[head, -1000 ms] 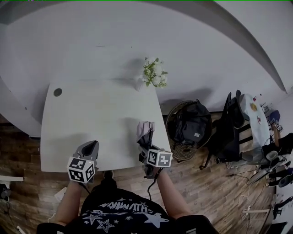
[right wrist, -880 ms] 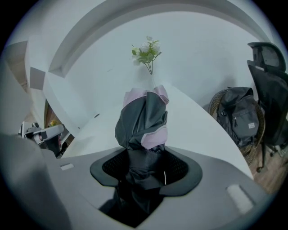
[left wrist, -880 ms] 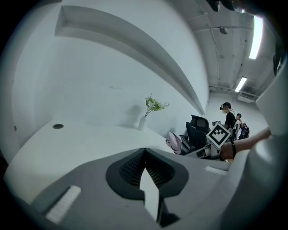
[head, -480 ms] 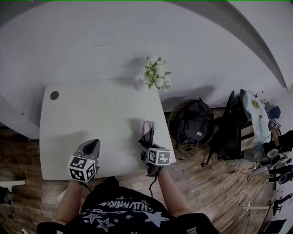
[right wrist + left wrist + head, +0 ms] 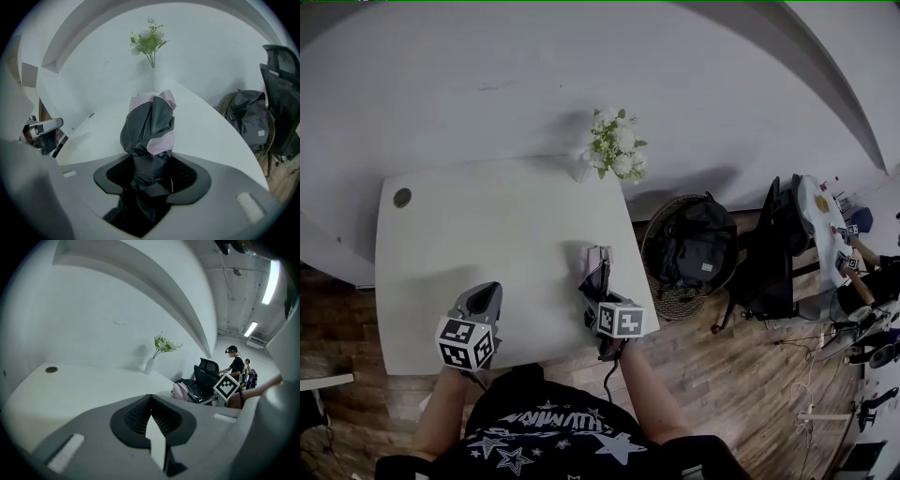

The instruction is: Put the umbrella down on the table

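Note:
A folded grey and pink umbrella (image 5: pixel 598 270) is over the right front part of the white table (image 5: pixel 487 225). My right gripper (image 5: pixel 599 298) is shut on its near end. In the right gripper view the umbrella (image 5: pixel 149 124) runs out from between the jaws of that gripper (image 5: pixel 150 174) toward the table's far side. Whether it touches the tabletop I cannot tell. My left gripper (image 5: pixel 485 298) hovers over the table's front left edge. In its own view the left gripper (image 5: pixel 151 403) is shut with nothing between the pads.
A white vase of flowers (image 5: pixel 611 150) stands at the table's far right corner. A cable hole (image 5: pixel 402 198) marks the far left corner. Right of the table a wicker basket holds a black backpack (image 5: pixel 689 251), with a black chair (image 5: pixel 778 248) beyond it.
The head view has drifted a little. Both grippers hold nearly the same places, and the right one still grips the umbrella over the table.

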A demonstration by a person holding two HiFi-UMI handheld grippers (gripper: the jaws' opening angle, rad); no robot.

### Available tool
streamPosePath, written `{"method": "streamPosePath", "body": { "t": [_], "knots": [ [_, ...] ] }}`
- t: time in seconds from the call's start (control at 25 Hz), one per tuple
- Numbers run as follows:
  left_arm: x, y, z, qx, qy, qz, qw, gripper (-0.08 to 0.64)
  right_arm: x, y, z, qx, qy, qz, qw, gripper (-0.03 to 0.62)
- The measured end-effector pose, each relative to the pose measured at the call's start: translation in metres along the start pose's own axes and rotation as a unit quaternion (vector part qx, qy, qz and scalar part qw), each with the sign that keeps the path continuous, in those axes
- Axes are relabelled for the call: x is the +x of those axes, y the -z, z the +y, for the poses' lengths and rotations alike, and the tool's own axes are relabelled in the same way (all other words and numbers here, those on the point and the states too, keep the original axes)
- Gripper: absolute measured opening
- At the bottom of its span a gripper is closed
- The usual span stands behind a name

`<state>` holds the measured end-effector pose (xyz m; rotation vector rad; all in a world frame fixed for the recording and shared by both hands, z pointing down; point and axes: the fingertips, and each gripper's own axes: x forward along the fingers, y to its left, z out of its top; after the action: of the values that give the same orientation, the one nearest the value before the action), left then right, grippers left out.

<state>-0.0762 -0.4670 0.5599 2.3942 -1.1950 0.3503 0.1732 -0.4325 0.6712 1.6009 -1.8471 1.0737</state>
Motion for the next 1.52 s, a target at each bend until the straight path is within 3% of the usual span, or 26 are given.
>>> {"method": "streamPosePath", "body": {
  "t": [0.44, 0.72, 1.08, 1.52],
  "knots": [
    [-0.008, 0.007, -0.009, 0.013, 0.002, 0.003, 0.9999, 0.003, -0.003, 0.001, 0.000, -0.006, 0.001, 0.002, 1.000, 0.268],
    [-0.017, -0.001, -0.016, 0.025, -0.005, -0.014, 0.9996, 0.003, -0.027, -0.002, 0.003, -0.003, -0.013, -0.025, 1.000, 0.265],
    [-0.039, 0.002, -0.046, 0.033, -0.008, -0.028, 0.9990, 0.003, -0.071, -0.014, 0.003, 0.002, -0.027, -0.086, 0.996, 0.218],
    [-0.078, 0.025, -0.086, 0.028, -0.026, -0.039, 0.9985, 0.003, -0.114, 0.009, 0.009, -0.010, -0.059, -0.121, 0.991, 0.120]
  ]
}}
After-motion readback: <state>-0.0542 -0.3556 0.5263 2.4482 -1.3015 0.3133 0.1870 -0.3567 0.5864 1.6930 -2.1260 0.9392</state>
